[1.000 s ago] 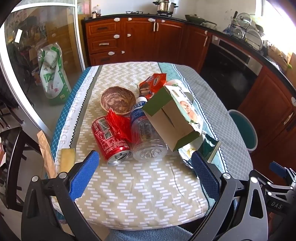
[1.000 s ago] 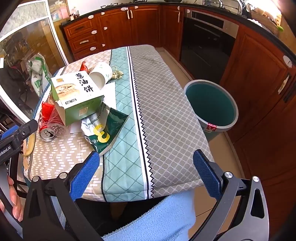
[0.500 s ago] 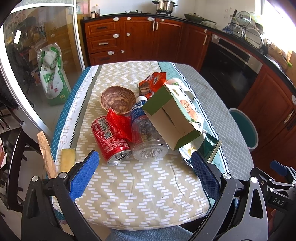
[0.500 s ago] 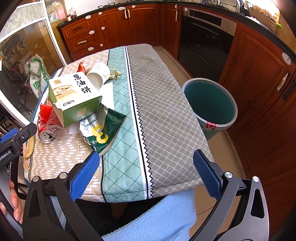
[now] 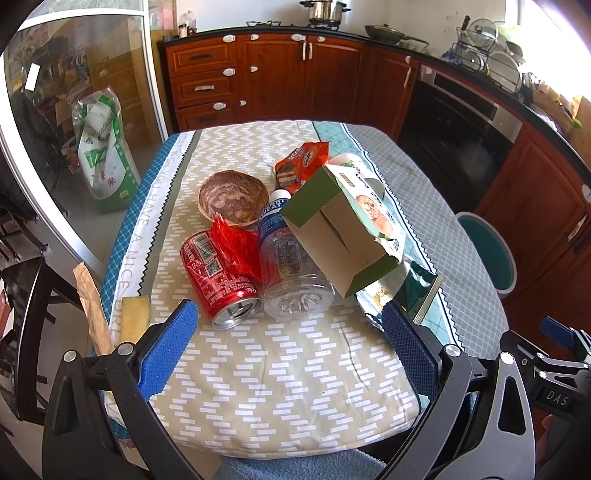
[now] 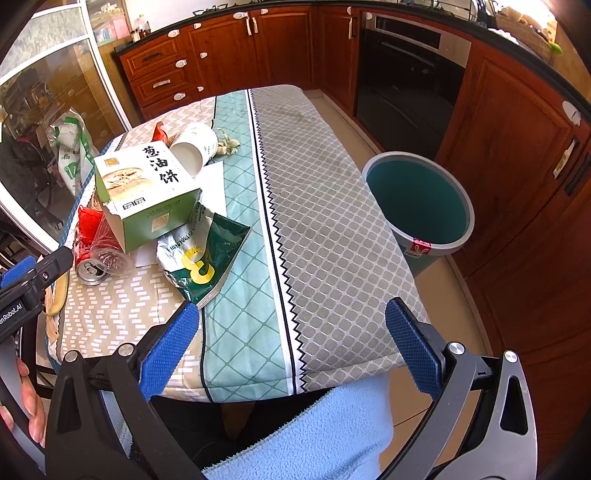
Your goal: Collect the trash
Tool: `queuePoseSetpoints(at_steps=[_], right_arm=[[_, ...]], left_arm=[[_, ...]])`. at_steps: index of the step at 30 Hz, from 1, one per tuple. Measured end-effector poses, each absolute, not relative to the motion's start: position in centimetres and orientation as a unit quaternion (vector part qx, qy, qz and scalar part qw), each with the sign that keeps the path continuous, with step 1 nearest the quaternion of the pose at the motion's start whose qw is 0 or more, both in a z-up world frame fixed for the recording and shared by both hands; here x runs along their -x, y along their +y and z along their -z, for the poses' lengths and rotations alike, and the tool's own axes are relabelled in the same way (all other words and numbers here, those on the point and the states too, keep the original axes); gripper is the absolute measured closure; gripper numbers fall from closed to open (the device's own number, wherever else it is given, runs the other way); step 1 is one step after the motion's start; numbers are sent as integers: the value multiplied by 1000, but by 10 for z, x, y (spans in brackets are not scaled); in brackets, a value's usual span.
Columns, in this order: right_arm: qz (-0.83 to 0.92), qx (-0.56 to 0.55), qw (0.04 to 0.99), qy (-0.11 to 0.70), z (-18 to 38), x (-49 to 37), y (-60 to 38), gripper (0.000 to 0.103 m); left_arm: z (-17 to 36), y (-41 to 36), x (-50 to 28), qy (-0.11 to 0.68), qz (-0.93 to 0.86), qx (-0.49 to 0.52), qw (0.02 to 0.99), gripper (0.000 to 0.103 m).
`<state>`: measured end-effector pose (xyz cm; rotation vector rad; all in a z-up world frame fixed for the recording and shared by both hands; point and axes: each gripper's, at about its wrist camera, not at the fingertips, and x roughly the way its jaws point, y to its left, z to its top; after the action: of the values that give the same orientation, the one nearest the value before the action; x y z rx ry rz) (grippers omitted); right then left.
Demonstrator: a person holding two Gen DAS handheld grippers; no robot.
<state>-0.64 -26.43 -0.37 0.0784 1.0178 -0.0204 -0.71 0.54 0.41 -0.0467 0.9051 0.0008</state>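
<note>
Left wrist view shows the trash heaped mid-table: a red can (image 5: pixel 218 282) touching a clear bottle (image 5: pixel 291 273), a green box (image 5: pixel 347 236) leaning over it at 2 o'clock. The left gripper (image 5: pixel 286 347) hangs wide open before them. The right gripper (image 6: pixel 291 332) gapes empty; a bin (image 6: pixel 417 206) sits at 1 o'clock.

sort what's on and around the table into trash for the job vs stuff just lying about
For the job: red can, plastic bottle, green box, snack bag, paper cup, bin.

Lying about: brown bowl, white sack, pot.
</note>
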Motion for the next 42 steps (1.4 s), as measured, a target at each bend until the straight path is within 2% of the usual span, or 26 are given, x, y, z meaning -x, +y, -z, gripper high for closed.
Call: queuePoseSetpoints(at_steps=[22,42], right_arm=[[14,-36,865,501,15,0,-263,6],[-10,2,864,503,9,-27,-225,6]], left_arm=[[7,-2,1,449,9,14,893,4],[21,33,-9,466,4,48,884,4]])
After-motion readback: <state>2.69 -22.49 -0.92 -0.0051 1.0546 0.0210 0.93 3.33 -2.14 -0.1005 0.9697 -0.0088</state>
